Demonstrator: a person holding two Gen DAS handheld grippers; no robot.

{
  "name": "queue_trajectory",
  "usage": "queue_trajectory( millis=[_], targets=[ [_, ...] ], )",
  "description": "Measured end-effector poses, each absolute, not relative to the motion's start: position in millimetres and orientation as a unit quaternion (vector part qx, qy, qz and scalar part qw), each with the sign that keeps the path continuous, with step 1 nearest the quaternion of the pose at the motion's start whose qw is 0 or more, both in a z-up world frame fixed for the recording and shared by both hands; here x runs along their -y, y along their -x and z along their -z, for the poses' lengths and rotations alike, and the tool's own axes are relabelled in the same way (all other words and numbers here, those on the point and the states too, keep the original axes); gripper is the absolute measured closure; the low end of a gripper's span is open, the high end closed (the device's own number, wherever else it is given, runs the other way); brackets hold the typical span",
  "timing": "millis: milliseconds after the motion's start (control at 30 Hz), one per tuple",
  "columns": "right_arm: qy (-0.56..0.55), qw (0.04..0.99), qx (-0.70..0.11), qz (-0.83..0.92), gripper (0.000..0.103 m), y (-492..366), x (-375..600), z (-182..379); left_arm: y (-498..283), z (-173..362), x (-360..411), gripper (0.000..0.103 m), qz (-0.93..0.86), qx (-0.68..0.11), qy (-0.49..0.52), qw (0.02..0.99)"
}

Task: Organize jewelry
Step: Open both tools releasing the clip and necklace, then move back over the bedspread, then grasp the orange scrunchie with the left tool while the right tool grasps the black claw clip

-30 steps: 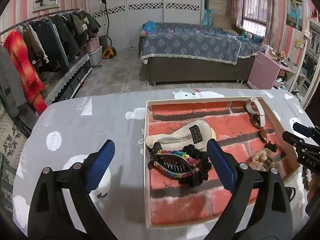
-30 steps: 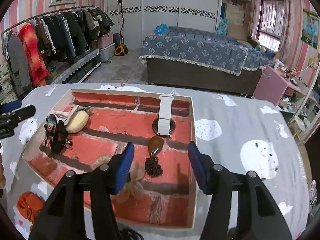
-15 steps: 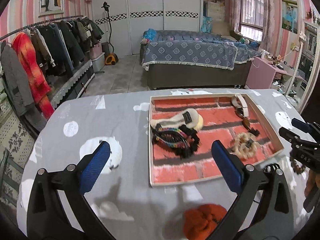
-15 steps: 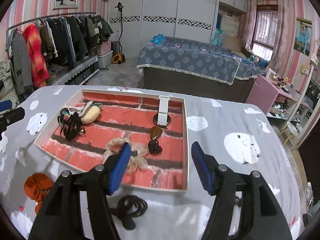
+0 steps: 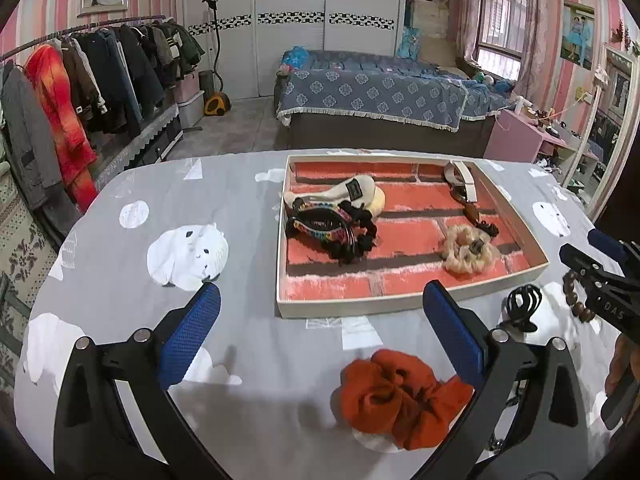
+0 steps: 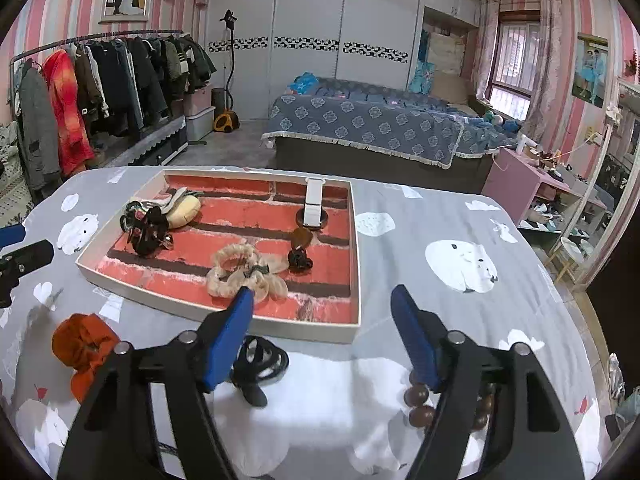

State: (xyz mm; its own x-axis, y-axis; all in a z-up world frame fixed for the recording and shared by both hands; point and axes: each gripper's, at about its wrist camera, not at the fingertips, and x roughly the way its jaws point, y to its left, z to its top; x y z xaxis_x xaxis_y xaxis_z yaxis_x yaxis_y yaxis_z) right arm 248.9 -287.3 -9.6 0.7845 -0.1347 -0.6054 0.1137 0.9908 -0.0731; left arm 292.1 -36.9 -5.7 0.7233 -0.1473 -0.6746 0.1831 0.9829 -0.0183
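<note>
A shallow tray (image 5: 400, 306) (image 6: 224, 314) with a red brick-print floor holds a black claw clip on a cream pouch (image 5: 332, 224), a cream scrunchie (image 5: 466, 250) (image 6: 244, 270) and a white-strap watch (image 6: 313, 204). On the grey tablecloth in front of it lie an orange scrunchie (image 5: 394, 394) (image 6: 82, 346), a black hair clip (image 5: 520, 306) (image 6: 258, 364) and a brown bead bracelet (image 6: 418, 404). My left gripper (image 5: 320, 338) is open above the cloth, just behind the orange scrunchie. My right gripper (image 6: 322, 338) is open, empty, between the black clip and the beads.
The table (image 5: 180, 200) has rounded edges. A bed (image 6: 372, 128), a clothes rack (image 6: 100, 80) and a pink cabinet (image 6: 516, 180) stand beyond it. The right gripper shows at the right edge of the left wrist view (image 5: 600, 280).
Both grippers have pulled back and up from over the tray. The orange scrunchie, black clip and beads on the cloth have come into view.
</note>
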Motion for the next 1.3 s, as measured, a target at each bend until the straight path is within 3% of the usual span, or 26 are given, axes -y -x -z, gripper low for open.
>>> queue_trajectory(
  millis=[933, 1000, 1233, 1300],
  targets=[
    [0.01, 0.923, -0.376, 0.083, 0.03, -254.2, 258.8, 62.5, -275.1, 80.0, 58.3, 0.006, 0.111, -0.406, -0.087, 0.903],
    [0.017, 0.921, -0.38, 0.085, 0.03, -257.4, 255.8, 65.6, -277.1, 84.4, 59.9, 0.012, 0.116, -0.412, -0.091, 0.899],
    [0.019, 0.914, -0.395, 0.09, 0.03, -266.8, 256.1, 74.8, -279.2, 86.5, 61.0, 0.065, 0.145, -0.421, -0.079, 0.892],
    [0.015, 0.912, -0.4, 0.088, 0.03, -268.6, 257.7, 78.0, -280.4, 84.9, 58.8, 0.072, 0.148, -0.42, -0.073, 0.892]
  ],
)
